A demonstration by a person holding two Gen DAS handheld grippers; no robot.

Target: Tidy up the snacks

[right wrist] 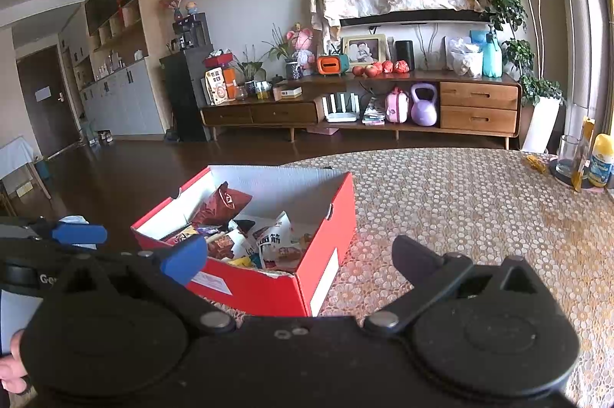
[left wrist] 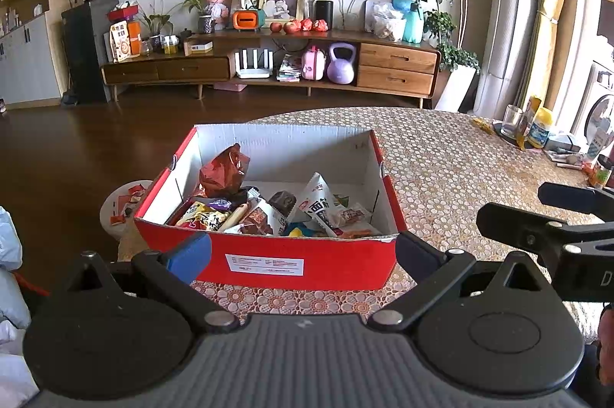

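Note:
A red cardboard box [left wrist: 311,264] with a white inside sits on the table near its left edge. It holds several snack packets, among them a brown-red bag [left wrist: 224,170] and a white packet with black characters [left wrist: 316,204]. My left gripper [left wrist: 303,247] is open and empty, just in front of the box's near wall. My right gripper [right wrist: 301,260] is open and empty, to the right of the box [right wrist: 326,216], near its front right corner. The right gripper's fingers [left wrist: 510,218] show at the right in the left wrist view.
The table [left wrist: 460,178] has a dotted brown-and-orange cloth. A glass [left wrist: 512,120], a yellow-capped bottle [left wrist: 539,128] and small items stand at its far right edge. A white bin [left wrist: 122,204] stands on the floor left of the box. A wooden TV cabinet [left wrist: 395,66] lines the far wall.

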